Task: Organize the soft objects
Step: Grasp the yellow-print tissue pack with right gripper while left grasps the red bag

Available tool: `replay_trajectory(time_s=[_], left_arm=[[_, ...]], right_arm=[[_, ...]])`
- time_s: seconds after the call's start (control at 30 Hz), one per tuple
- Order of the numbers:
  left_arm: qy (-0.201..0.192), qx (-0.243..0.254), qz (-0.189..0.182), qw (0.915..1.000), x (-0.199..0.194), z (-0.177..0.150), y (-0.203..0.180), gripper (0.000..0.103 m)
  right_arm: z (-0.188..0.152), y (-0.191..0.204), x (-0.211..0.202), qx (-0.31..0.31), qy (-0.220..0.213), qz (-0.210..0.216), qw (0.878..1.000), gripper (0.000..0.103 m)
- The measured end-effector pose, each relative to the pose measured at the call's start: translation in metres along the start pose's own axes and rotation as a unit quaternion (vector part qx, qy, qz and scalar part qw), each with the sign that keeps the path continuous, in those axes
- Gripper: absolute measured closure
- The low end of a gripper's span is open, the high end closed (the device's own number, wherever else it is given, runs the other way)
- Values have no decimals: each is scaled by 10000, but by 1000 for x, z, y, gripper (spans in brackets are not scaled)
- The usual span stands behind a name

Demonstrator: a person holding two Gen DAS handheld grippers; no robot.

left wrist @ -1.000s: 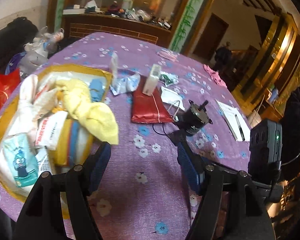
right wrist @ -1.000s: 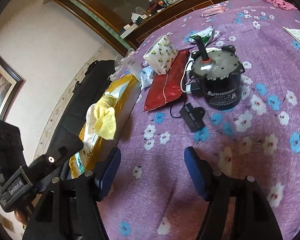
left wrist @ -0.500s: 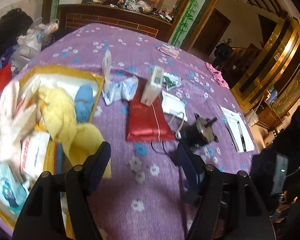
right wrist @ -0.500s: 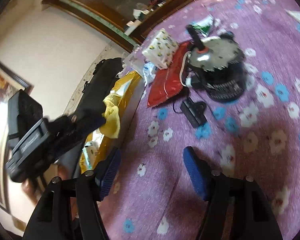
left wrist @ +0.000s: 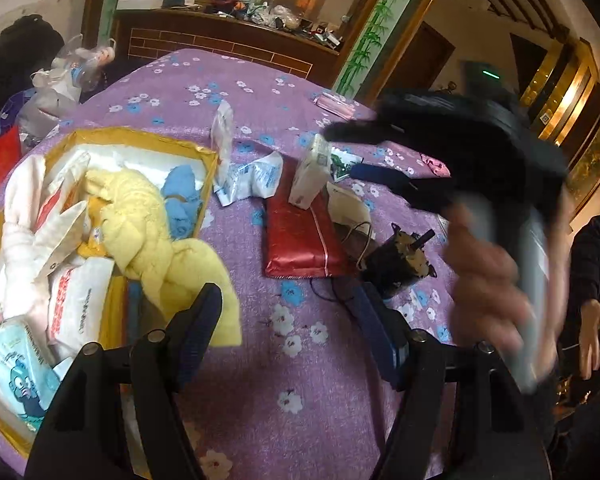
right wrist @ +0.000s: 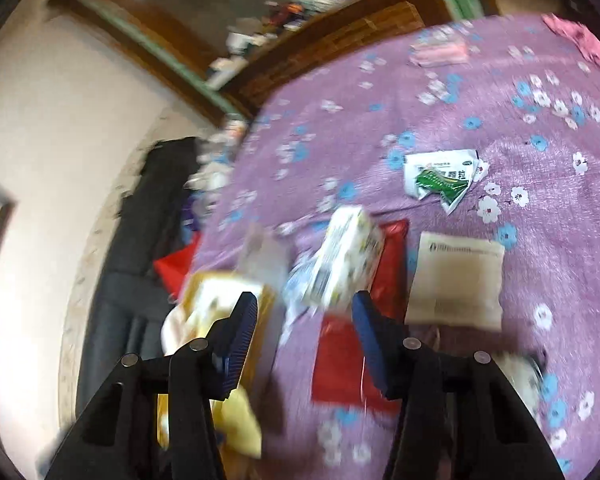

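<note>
Purple cloth: floral tablecloth under both tongs, cluttered w/ soft packs + one hard motor.
Target (my guess): white tissue pack, standing on the red pouch.
Where from R tongs: right gripper has the pack dead ahead, just past its tips, slightly to the right-finger side. Frame blurred, so no contact I can confirm.
Long axis: pack stands tall, leaning a bit; axis runs roughly up-and-away from R tongs, so jaws straddle its narrow width.
R tongs state: jaws have just been closing, nothing between the pads, not gripping.
L tongs state: left gripper wide open, empty, over bare cloth.
Where from L tongs: same pack well ahead, beyond the pouch. Yellow box w/ yellow towel, blue cloth lies to its left-finger side.
Nearer hand: R, clearly. It crosses L view as dark blur.
Next (judgement): R closes on pack, carries to box.
</note>
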State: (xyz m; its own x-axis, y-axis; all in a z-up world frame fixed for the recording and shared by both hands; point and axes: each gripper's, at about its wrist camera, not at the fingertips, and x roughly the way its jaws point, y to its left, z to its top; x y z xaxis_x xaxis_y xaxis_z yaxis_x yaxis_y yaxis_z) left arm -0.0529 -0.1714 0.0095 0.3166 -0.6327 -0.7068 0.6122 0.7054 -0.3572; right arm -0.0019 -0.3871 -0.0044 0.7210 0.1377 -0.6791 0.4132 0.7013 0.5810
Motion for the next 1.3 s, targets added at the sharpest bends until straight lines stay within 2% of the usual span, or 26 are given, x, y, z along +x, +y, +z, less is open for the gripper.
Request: replay_trajectory(time_s=[0.1,0.2,0.27,0.33,0.4,0.5,0.63,0.7,0.8,0.87,0.93,1.1,1.2,1.27,1.3], left_arm=[[-12,15,-57,10000,-4,0,2,35],[-42,21,-89,9999,-6,2,2,35],[-49,-44,-183,9998,-4,4,2,35],[23,-110,-314,9994,1,9,0,35],[178,-236,-474,9984,10,17,-4,35],[464,-229,-514,9973,30,33,-17,35],[1001,-142,-191,9947,77,60,-30,35],[1106,-152,-103,9937,96,71,-32,35],[1144,20,364,9928,123,80,-35,35],[1232,211,511,9908,137,79,-38,35],[1462,29,546,9877,148,77,-34,35],[1373,-77,638,9884,154,75,-37,35],[1360,182,839,9870,165,72,-46,34],[1336,186,962,9862,163,70,-48,40],[1322,205,975,9862,162,69,-49,47]], right_arm=[[11,-2,32,40,210,-418,9989,72],[11,5,44,-73,195,-360,9991,79],[3,14,23,-325,-182,-251,9990,79],[-3,14,12,-401,-331,-150,9985,79],[-13,1,-14,-365,-494,146,9980,79],[-16,-13,-30,-349,-696,326,9964,79],[-24,-52,-39,-18,-947,587,9938,79],[-27,-69,-39,149,-1070,571,9925,79],[-32,-79,-45,163,-1140,557,9918,79],[-32,-78,-45,156,-1169,534,9916,79],[-33,-76,-44,103,-1129,511,9922,79],[-31,-75,-53,148,-1109,584,9920,78],[-31,-75,-53,152,-1100,566,9922,78],[-31,-76,-53,142,-1095,514,9926,78],[-31,-76,-53,145,-1095,504,9926,78]])
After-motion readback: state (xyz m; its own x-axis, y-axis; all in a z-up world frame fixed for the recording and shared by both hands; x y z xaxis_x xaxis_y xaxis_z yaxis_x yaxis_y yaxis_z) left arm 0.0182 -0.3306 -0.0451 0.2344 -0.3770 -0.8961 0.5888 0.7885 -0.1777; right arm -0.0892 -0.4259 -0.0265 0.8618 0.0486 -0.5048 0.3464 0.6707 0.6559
